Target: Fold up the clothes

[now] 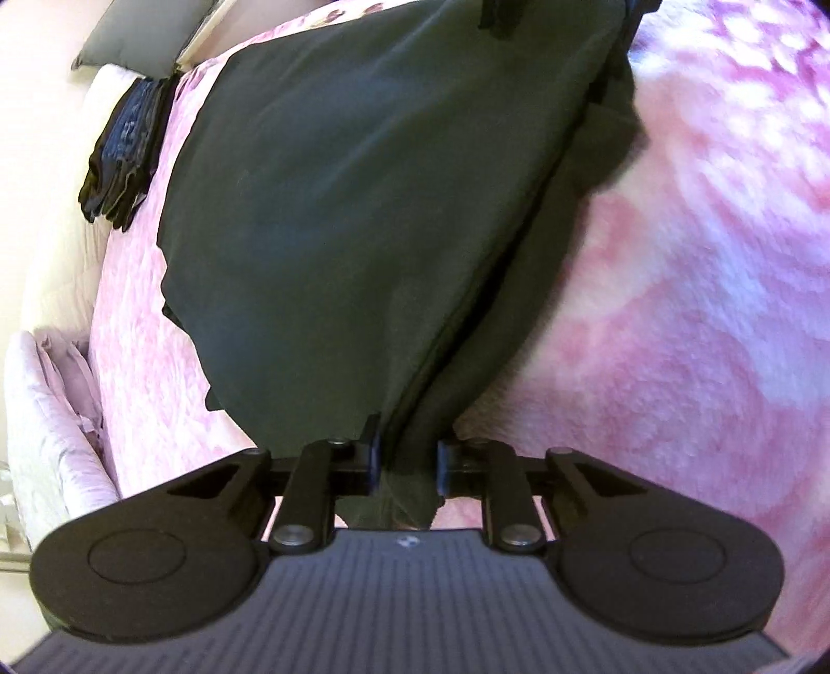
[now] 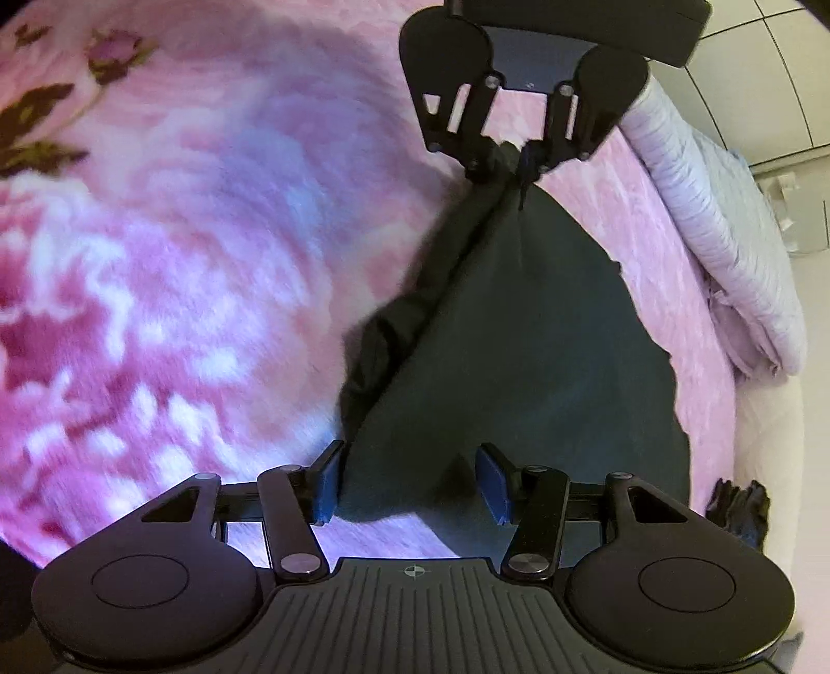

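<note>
Two grippers on one dark green garment (image 1: 353, 207), lying on pink floral blanket (image 1: 674, 311) on bed. Left gripper (image 1: 407, 459): jaws pinching bunched corner of cloth. Right gripper (image 2: 410, 485): jaws spread, opposite corner between them, pads not visibly pressing. Garment's long axis runs gripper to gripper. Stack of folded dark clothes (image 1: 124, 155) near bed edge, grey pillow (image 1: 140, 36) beyond, lilac quilt (image 2: 726, 249) bunched along side. Nothing in way.

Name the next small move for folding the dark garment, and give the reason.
Probably close the right claw. The left claw already pinches its end of the dark garment, while the right claw's pads stand apart around the other end on the pink blanket.
</note>
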`<state>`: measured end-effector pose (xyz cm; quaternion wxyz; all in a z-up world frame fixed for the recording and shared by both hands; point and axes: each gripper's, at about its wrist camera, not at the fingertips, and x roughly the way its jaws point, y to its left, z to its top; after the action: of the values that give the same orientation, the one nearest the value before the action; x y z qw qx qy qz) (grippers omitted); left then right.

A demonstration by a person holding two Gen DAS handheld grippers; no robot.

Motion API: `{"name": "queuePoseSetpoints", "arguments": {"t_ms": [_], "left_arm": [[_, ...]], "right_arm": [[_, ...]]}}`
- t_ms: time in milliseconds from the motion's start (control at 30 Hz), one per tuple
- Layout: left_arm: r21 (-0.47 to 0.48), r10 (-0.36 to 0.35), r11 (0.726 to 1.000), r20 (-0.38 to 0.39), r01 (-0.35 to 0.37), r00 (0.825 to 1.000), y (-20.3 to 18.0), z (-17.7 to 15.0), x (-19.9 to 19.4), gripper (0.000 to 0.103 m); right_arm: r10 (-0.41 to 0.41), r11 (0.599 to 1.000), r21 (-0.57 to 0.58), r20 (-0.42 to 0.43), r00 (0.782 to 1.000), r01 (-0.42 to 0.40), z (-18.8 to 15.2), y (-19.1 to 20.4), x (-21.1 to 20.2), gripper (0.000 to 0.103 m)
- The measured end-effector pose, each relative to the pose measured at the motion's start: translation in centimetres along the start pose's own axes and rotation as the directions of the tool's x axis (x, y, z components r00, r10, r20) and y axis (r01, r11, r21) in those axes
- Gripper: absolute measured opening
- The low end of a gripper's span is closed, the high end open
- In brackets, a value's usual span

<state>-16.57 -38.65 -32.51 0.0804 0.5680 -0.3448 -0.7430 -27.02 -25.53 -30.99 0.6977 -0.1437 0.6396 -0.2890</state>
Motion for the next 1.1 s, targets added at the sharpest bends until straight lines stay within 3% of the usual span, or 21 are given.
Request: {"name": "queuePoseSetpoints", "arguments": {"t_ms": [100, 167, 467, 533, 567, 667, 833, 1000, 1100], "left_arm": [[-0.012, -0.004, 1.0, 0.002, 0.004, 1.0, 0.1, 0.0, -0.1, 0.017], [-0.011, -0.002, 1.0, 0.001, 0.002, 1.0, -0.3, -0.1, -0.4, 0.017], [-0.008, -0.011, 1.0, -0.006, 0.011, 1.0, -0.5, 0.1, -0.3, 0.017], [-0.015, -0.02, 1.0, -0.007, 0.02, 1.0, -0.4, 0.1, -0.4, 0.014], [-0.018, -0.022, 1.0, -0.006, 0.022, 1.0, -0.3, 0.1, -0.7, 0.013], [-0.034, -0.024, 0.999, 0.003, 0.024, 1.0, 0.1, 0.0, -1.9, 0.01], [-0.099, -0.021, 0.995, -0.005, 0.02, 1.0, 1.4, 0.3, -5.3, 0.009], [-0.148, -0.077, 0.986, -0.034, 0.071, 0.996, 2.4, 0.0, -9.3, 0.009], [-0.201, -0.101, 0.975, -0.041, 0.091, 0.994, 4.5, 0.2, -11.0, 0.009]], "right_arm": [[0.033, 0.998, -0.054, 0.013, 0.999, -0.032, -1.0, 0.7, -0.6, 0.053], [0.008, 0.993, -0.119, 0.015, 1.0, -0.007, -1.7, 1.4, -0.4, 0.053], [-0.07, 0.99, -0.122, 0.064, 0.995, 0.077, 0.1, -0.3, 2.4, 0.053], [-0.011, 0.996, -0.084, 0.069, 0.998, 0.016, 0.5, -1.3, 2.5, 0.047], [0.022, 0.998, -0.063, 0.071, 0.997, -0.017, 0.7, -1.8, 2.5, 0.023], [0.09, 0.995, 0.028, 0.067, 0.994, -0.092, 1.1, -3.7, 2.1, 0.009], [0.15, 0.978, 0.126, 0.122, 0.981, -0.165, 2.0, -6.1, -0.9, 0.007], [0.225, 0.958, 0.128, 0.22, 0.949, -0.257, 2.3, -5.4, -6.6, 0.006], [0.226, 0.924, 0.241, 0.278, 0.933, -0.296, 1.1, -7.8, -9.0, 0.006]]}}
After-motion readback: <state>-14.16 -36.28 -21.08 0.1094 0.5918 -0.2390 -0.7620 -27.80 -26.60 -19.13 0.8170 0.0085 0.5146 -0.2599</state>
